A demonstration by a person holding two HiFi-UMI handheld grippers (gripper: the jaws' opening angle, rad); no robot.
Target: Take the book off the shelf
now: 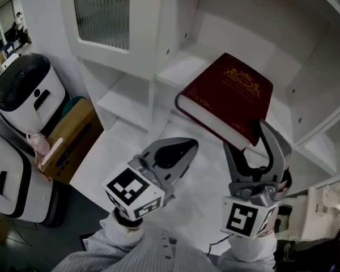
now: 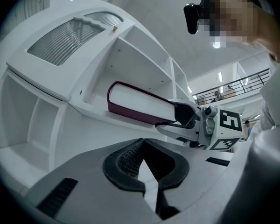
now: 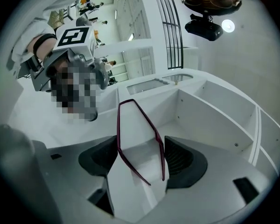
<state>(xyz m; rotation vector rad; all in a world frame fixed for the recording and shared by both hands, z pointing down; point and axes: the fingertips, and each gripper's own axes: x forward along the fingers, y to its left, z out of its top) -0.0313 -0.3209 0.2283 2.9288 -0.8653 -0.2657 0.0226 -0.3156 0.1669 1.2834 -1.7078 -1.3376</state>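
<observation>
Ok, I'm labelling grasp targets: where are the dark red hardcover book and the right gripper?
Dark red hardcover book (image 1: 226, 98): head view, middle of its front cover.
Right gripper (image 1: 245, 135): head view, midway between its fingertips, at the book's near corner.

Cardboard box (image 1: 73, 139) beside white dark-topped machine (image 1: 29, 92)

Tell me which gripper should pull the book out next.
Right. The right gripper has its open fingers astride the book at its near corner; the left gripper is shut and empty, short of it.
</observation>
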